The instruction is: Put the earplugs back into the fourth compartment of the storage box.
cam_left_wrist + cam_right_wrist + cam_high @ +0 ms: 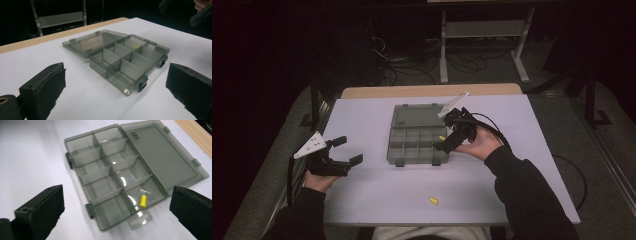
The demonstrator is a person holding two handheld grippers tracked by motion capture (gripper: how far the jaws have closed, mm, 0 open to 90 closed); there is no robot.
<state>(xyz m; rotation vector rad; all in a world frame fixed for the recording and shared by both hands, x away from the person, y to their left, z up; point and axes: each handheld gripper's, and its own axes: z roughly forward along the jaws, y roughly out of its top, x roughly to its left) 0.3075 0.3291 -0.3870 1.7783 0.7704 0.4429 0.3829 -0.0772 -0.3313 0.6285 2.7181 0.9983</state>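
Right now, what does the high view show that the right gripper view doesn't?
High view adds: the left claw, open and empty, off to the box's left, and a loose yellow piece on the table near its front edge. Right gripper view adds: a clear hang-tab packet at the box's near corner, and lettering on the lid. Shared: the open compartment box with a boxed yellow piece in one end compartment.
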